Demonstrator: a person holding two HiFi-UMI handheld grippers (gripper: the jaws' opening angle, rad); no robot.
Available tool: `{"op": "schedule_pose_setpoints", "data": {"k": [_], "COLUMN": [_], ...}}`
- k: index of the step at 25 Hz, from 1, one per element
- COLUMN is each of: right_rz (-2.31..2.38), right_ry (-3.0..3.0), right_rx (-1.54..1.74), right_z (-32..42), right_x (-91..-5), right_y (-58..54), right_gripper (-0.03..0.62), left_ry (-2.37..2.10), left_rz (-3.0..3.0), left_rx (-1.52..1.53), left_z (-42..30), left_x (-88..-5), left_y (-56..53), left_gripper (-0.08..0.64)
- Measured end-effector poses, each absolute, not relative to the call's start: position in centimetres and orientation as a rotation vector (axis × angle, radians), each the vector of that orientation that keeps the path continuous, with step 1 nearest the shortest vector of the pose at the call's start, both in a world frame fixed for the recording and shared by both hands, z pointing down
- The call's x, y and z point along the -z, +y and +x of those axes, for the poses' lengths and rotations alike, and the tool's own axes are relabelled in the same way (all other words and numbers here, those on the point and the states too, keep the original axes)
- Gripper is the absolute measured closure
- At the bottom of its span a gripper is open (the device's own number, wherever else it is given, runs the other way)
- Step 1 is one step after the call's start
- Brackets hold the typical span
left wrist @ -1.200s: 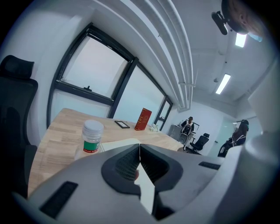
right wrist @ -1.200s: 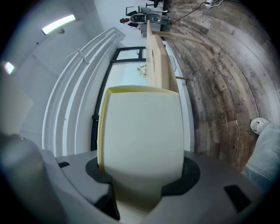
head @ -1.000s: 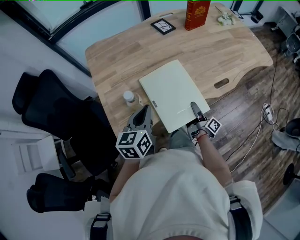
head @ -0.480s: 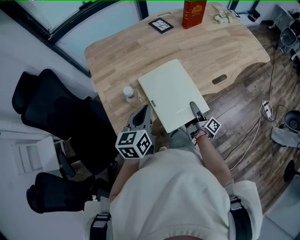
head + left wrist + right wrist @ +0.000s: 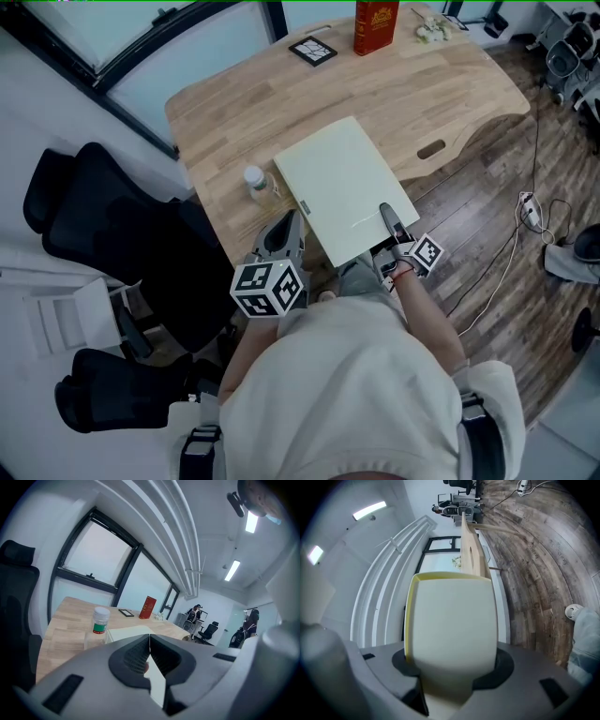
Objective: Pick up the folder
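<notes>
The folder is a pale cream, flat folder; its near end overhangs the wooden desk's front edge. My right gripper is shut on the folder's near right corner. In the right gripper view the folder fills the space between the jaws, and a yellow edge shows on its left. My left gripper hovers by the folder's near left corner, shut with nothing in it. In the left gripper view its jaws meet, and the folder lies just beyond them.
A small white-capped bottle stands left of the folder, close to my left gripper. A red box and a black-framed card sit at the desk's far side. A black office chair stands to the left. Cables lie on the wood floor.
The folder and both grippers have drawn slightly back from the desk toward the person. The bottle and the far objects have slid up and left in the head view.
</notes>
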State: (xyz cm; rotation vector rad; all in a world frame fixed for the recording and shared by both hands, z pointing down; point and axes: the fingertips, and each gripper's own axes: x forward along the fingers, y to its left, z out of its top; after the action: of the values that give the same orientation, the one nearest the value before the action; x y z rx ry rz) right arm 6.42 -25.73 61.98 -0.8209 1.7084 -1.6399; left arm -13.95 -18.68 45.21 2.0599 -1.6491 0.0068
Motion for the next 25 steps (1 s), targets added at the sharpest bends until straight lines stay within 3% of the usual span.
{"op": "schedule_pose_setpoints", "data": {"k": [25], "right_rz": [-0.825], "right_ry": [1.65], "right_rx": [1.557], "right_z": [8.5], "right_x": [-56.8], "right_y": [-19.8], "right_gripper": [0.316], "left_ry": [-1.608], "left_rz": [2.095], "left_rx": [0.004], "left_z": [-13.5], "left_x": [-45.0], "left_y": [-15.2], "left_gripper": [0.538]}}
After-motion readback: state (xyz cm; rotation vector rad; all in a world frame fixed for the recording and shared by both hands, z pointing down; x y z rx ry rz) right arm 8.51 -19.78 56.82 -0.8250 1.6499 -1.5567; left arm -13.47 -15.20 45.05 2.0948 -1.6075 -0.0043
